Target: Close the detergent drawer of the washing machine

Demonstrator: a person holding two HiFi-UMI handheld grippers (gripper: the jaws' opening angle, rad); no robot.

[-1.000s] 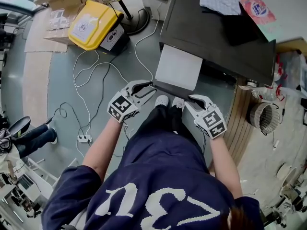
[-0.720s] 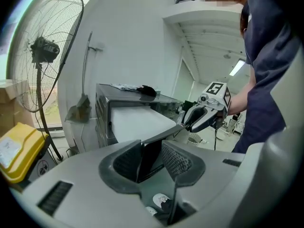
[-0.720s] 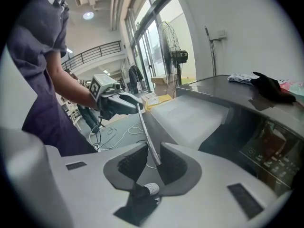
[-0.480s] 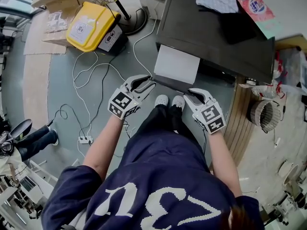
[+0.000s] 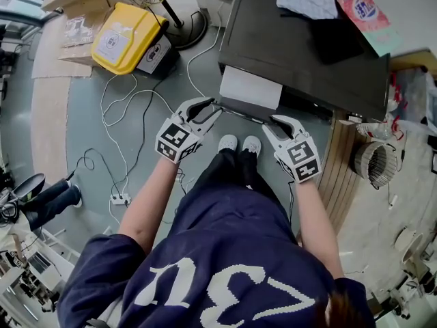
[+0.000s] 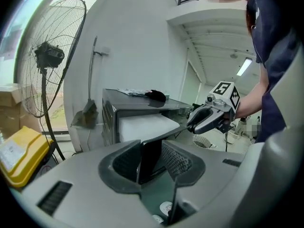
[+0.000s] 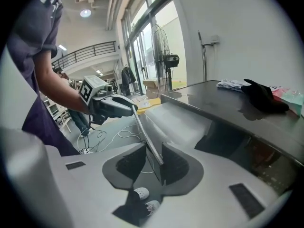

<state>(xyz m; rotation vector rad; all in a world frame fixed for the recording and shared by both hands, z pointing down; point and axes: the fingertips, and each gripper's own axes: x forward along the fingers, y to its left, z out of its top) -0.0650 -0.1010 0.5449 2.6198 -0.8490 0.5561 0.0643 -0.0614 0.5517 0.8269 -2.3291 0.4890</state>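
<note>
The detergent drawer (image 5: 250,87) is seen partly drawn out of the front of the washing machine (image 5: 300,39) in the upper middle of the head view. Its white body is pointed out of the machine and down the frame, toward the person. Its dark front panel (image 5: 240,113) is laid with the long axis across the frame, from left to right. The panel's left end is clamped by the left gripper (image 5: 213,109), whose jaws are narrowed onto the thin edge. The right end is pinched likewise between the jaws of the right gripper (image 5: 270,124). The bare left forearm (image 5: 151,200) and right forearm (image 5: 315,214) are held forward from the lower frame and angled slightly inward.
</note>
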